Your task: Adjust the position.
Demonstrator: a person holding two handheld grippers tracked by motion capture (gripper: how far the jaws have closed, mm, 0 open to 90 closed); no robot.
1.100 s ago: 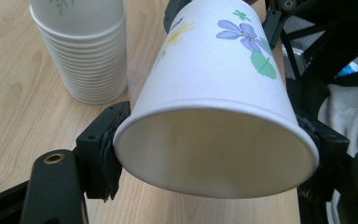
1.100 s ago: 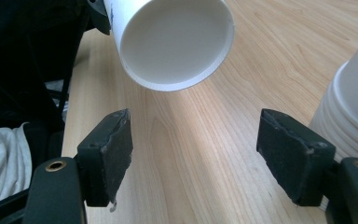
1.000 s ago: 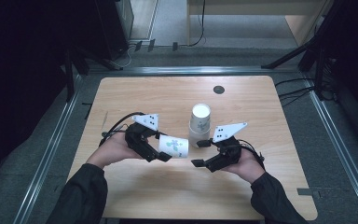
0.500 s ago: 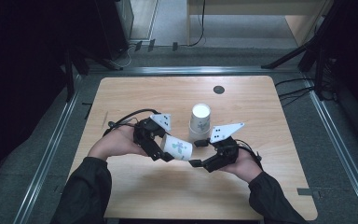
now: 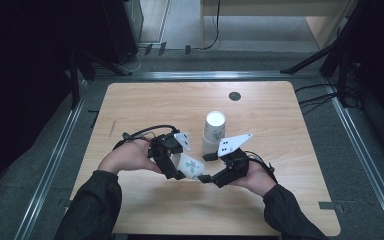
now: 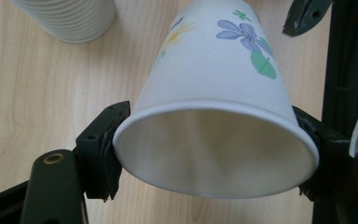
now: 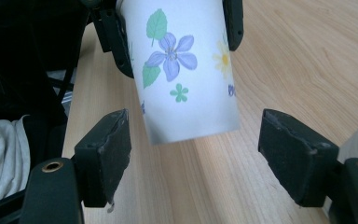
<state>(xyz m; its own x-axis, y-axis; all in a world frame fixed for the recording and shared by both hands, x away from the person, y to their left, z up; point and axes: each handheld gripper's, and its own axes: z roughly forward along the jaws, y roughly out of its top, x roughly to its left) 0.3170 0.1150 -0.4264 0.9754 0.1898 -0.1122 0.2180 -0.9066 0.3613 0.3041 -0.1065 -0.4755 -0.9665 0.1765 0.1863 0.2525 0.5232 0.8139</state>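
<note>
The counter [image 5: 180,102] is a light wood-grain top with rounded corners, standing on a grey floor [image 5: 45,150] and flanked on both sides by metal rails [image 5: 50,160]. A round dark cable port [image 5: 235,96] sits in the counter near its far edge. Beyond the counter, cables [image 5: 210,30] run across the floor, and dark equipment [image 5: 120,30] stands at the far left; the room at the left is unlit. A stack of white paper cups [image 5: 213,131], upside down with ribbed walls, stands near the counter's centre, just beyond the two hands; in the left gripper view the same stack [image 6: 70,18] appears at the top left, apart from the held cup. The left tool [image 5: 172,165] is clamped on the rim of a flower-printed paper cup [image 5: 190,166], one pad on each side of the rim [image 6: 214,140], with the cup lying on its side above the counter and its closed base pointing toward the right tool [image 5: 206,167]. The right tool's jaws have just been opening; its pads stand wide on either side of the cup's base [image 7: 186,70] without touching it. The stack stands just behind the right tool. The wood surface around the hands carries no other loose items.
</note>
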